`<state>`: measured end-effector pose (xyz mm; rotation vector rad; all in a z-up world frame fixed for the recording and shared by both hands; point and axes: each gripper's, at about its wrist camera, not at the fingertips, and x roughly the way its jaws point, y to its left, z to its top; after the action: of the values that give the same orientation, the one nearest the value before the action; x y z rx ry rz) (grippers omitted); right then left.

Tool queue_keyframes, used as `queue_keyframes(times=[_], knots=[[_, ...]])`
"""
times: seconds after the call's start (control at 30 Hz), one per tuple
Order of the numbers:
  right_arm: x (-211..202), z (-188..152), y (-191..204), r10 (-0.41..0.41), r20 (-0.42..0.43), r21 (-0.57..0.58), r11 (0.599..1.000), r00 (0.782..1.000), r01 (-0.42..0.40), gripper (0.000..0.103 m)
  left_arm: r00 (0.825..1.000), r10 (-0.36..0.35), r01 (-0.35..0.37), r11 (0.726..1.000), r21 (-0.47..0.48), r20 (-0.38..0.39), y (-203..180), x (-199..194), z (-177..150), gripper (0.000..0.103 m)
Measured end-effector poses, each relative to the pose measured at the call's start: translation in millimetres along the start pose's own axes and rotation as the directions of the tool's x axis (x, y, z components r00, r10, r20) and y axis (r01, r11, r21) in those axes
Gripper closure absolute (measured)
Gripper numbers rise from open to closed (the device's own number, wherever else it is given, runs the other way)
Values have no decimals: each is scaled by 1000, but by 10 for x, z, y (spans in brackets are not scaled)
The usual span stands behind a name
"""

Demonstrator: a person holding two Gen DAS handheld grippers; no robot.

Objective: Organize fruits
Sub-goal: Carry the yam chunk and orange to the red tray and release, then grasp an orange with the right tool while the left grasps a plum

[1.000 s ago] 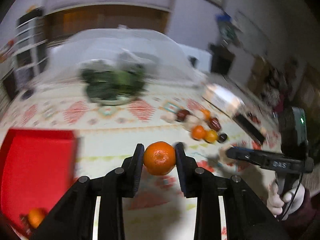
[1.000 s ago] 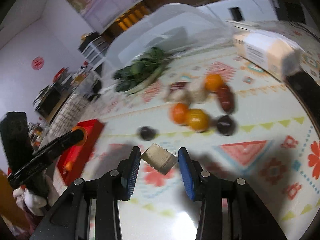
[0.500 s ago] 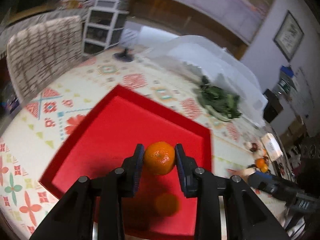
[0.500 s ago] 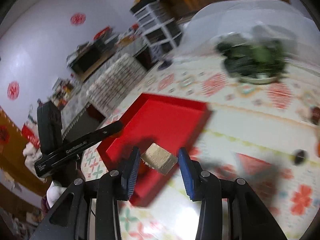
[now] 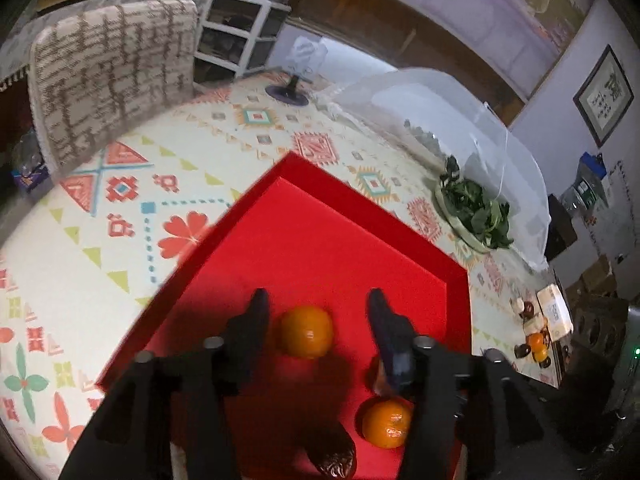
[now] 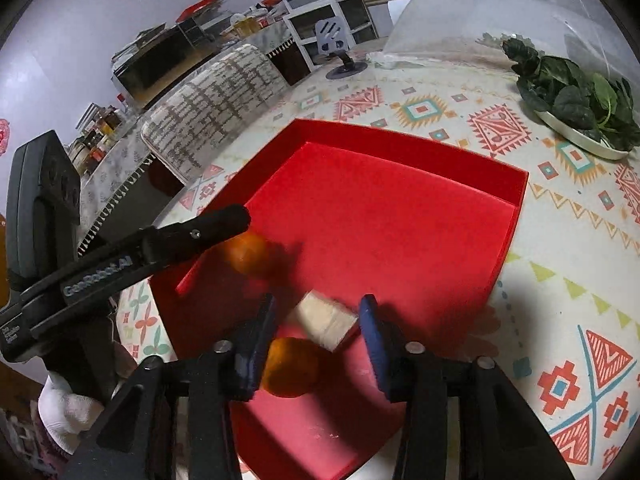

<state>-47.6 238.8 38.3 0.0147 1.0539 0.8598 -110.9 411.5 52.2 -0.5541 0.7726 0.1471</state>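
A red tray [image 5: 320, 240] lies on the patterned tablecloth; it also shows in the right wrist view [image 6: 400, 200]. My left gripper [image 5: 316, 320] is open above the tray, with an orange [image 5: 306, 336] lying loose between its jaws. A second orange [image 5: 386, 422] and a dark brown fruit [image 5: 334, 462] lie in the tray nearer me. My right gripper [image 6: 318, 320] is open over the tray, and a pale tan block [image 6: 326, 318] sits blurred between its jaws, free of them. An orange [image 6: 292, 366] lies below its left finger. The left gripper [image 6: 224, 224] reaches in beside another orange [image 6: 248, 254].
A plate of green leaves [image 5: 476, 216] stands beyond the tray under a clear mesh cover [image 5: 440, 120]; it also shows in the right wrist view [image 6: 576, 100]. Several small fruits [image 5: 534, 344] and a white box [image 5: 554, 316] sit at the far right. A chair [image 5: 116, 76] stands at the table's left.
Both grippers have opened over the red tray. The left has let go of its orange, which now lies in the tray. The right has released the tan block.
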Motion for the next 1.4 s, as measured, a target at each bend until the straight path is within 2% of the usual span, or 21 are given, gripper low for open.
queue_keyframes(times=[0.07,0.17,0.23,0.37,0.5,0.6,0.7,0.77,0.9,1.0,1.13,1.27,1.33,1.4], knots=[[-80,15,10,-3,26,-5,1000,1000,3,45,1000,1,-1,1000,-3,23,-30,-92,-1,46],[-243,9,-14,2,63,-1,1000,998,-1,45,998,-5,6,1000,-5,62,-129,-288,-12,42],[-410,-29,-81,6,97,13,1000,995,-7,44,995,-28,27,1000,15,98,-269,-444,-42,32],[-715,-157,-270,-5,144,36,999,990,0,44,987,-89,80,994,76,131,-616,-636,-128,26],[-1086,-369,-613,-53,183,76,996,982,39,44,985,-144,128,981,147,97,-1025,-644,-261,25],[-1445,-574,-1046,-117,211,144,986,970,88,44,985,-163,148,969,199,60,-1321,-558,-392,24],[-1853,-792,-1537,-206,241,227,962,948,152,44,985,-173,165,957,238,11,-1583,-401,-538,23],[-2154,-959,-1916,-290,254,291,933,923,213,44,984,-178,177,950,258,-21,-1740,-282,-629,23],[-2439,-1075,-2384,-383,245,356,890,891,285,44,977,-190,210,936,282,-94,-2081,29,-801,23],[-2429,-971,-2527,-382,244,339,895,891,291,44,968,-202,240,917,320,-146,-2356,263,-926,23],[-2157,-703,-2544,-375,211,254,913,903,320,44,964,-182,249,872,421,-192,-2677,505,-1115,23],[-1857,-551,-2625,-420,147,188,901,896,391,44,965,-155,242,833,498,-211,-2857,665,-1254,23],[-1760,-500,-2631,-450,135,152,890,882,431,44,967,-147,239,813,531,-210,-2926,733,-1301,23],[-1685,-466,-2636,-453,119,124,890,883,440,47,969,-135,229,798,557,-206,-2988,802,-1311,23]])
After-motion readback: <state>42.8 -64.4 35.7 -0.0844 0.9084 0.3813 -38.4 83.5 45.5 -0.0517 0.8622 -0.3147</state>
